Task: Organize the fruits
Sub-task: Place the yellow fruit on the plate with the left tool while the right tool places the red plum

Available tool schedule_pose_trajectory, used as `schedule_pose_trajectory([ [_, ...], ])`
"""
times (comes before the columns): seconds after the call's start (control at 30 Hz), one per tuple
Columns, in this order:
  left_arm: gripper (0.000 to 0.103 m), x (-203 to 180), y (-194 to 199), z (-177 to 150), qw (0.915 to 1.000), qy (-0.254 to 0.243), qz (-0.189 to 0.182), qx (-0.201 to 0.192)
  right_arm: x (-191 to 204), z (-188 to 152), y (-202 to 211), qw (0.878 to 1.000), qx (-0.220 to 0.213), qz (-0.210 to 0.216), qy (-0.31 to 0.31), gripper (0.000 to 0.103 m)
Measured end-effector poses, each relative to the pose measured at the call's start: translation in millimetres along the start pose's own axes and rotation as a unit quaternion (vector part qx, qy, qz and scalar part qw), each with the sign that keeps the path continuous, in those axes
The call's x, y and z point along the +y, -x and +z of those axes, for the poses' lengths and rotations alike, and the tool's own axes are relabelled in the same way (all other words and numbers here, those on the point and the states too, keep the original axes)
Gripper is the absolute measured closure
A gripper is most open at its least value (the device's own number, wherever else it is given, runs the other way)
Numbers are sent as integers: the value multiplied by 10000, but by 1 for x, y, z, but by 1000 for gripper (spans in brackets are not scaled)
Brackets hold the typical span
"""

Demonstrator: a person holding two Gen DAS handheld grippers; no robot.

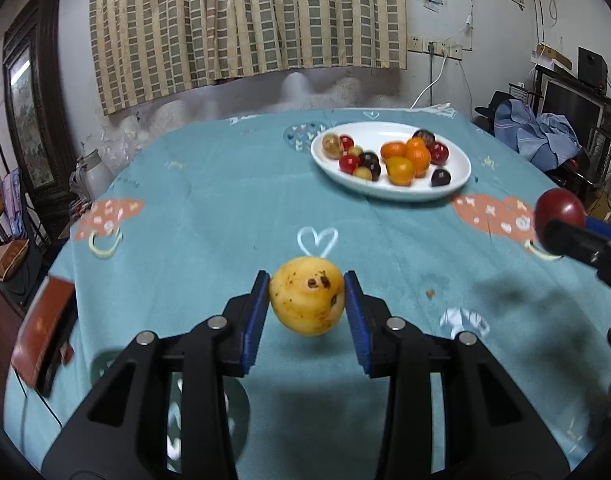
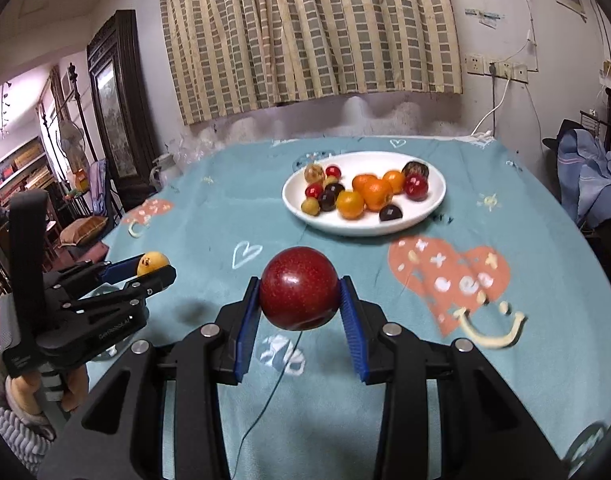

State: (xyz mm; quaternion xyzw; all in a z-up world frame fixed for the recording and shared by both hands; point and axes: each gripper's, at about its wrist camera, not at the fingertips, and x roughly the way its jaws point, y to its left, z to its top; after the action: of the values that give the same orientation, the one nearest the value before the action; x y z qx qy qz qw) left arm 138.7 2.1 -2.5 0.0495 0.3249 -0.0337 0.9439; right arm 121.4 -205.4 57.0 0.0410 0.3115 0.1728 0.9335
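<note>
You had the left gripper (image 1: 307, 296) clamped on the spotted yellow fruit (image 1: 306, 295) and the right gripper (image 2: 299, 289) pinching the red plum (image 2: 298, 288), both lifted above the teal tablecloth (image 1: 209, 184), presumably bound for the white plate (image 2: 435, 204) of sorted fruit ahead.

One white plate (image 2: 433, 208) sits on the bench (image 2: 209, 216). On it I count four oranges (image 2: 375, 194), three small red fruits (image 2: 416, 186), four dark purple ones (image 2: 390, 213) and three pale yellowish ones (image 2: 310, 206). Off the plate there are two more fruits: one yellow fruit (image 1: 306, 295) and one red plum (image 2: 298, 288), each clamped in one of the two tools.
</note>
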Motion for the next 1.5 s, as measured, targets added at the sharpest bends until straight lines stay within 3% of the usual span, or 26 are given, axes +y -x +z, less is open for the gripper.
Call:
schedule_pose_trajectory([
  [0.27,65,8,-7,90,9993,-51,57,-359,-32,81,12,9984,-461,-321,20,64],
  [0.47,64,-17,-59,129,9997,26,-222,-131,-56,117,-43,9994,-64,-248,-251,64],
  [0.8,64,-83,-146,119,9965,-161,-761,316,-75,151,-177,9958,570,-629,-347,64],
  [0.97,64,-91,-173,126,9960,-286,-758,378,-94,159,-226,9934,819,-642,-488,62],
  [1.07,62,-86,-183,125,9950,-198,-848,491,-108,159,-261,9856,1434,-606,-657,62],
  [1.17,50,-81,-182,123,9956,-125,-811,445,-119,156,-275,9838,1492,-586,-802,62],
  [1.37,50,-74,-189,121,9962,-94,-677,546,-124,154,-280,9827,1506,-745,-782,62],
  [1.43,49,-72,-187,121,9962,-42,-673,557,-119,158,-279,9857,1386,-587,-757,55],
  [1.47,49,-70,-186,121,9963,-30,-660,544,-117,161,-276,9874,1255,-626,-729,38],
  [1.5,48,-69,-185,121,9965,-31,-648,530,-115,163,-273,9885,1124,-750,-679,36],
])
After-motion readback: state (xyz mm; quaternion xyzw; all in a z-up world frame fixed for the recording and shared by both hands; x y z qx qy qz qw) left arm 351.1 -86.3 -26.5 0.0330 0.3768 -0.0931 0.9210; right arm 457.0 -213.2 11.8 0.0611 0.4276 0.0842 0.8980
